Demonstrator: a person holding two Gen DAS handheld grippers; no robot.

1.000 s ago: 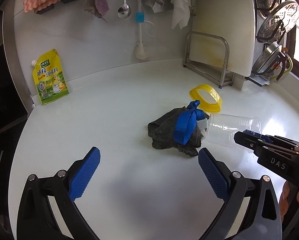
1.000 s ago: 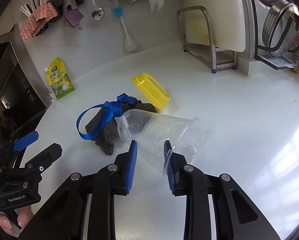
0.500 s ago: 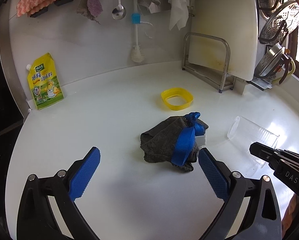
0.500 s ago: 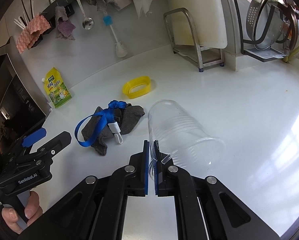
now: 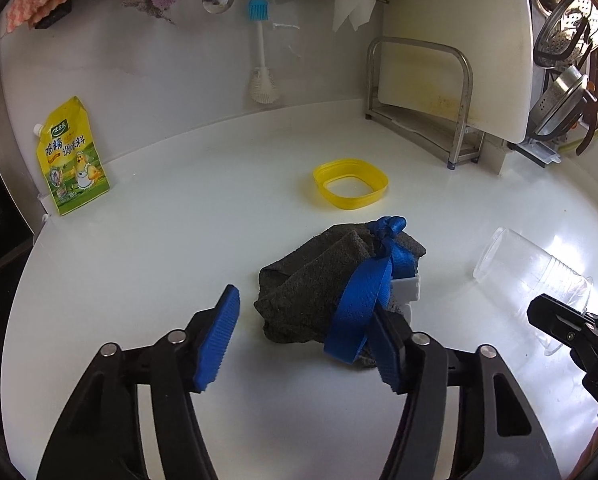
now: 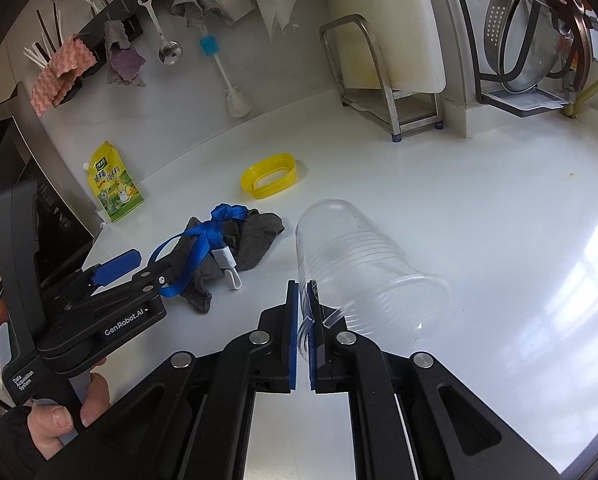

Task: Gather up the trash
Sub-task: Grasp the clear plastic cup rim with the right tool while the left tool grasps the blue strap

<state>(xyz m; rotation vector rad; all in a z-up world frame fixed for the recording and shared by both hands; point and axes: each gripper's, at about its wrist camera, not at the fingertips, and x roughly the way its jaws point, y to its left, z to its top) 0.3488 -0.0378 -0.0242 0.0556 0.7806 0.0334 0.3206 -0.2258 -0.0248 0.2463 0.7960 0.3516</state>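
L gripper [image 5: 305, 340] has narrowed from wide, pads now flanking the rag [image 5: 319, 292] w/ blue strap [image 5: 363, 300] on the counter [image 5: 159, 240], not yet clamped. R gripper [image 6: 303, 308], open 1 s ago, is now pinched on the cup [image 6: 359, 264] rim; cup looks secured, rag grab next.

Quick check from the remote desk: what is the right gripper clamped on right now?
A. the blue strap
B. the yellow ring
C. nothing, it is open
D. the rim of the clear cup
D: in the right wrist view the right gripper has its pads pinched on the rim of the clear cup, which lies on its side.
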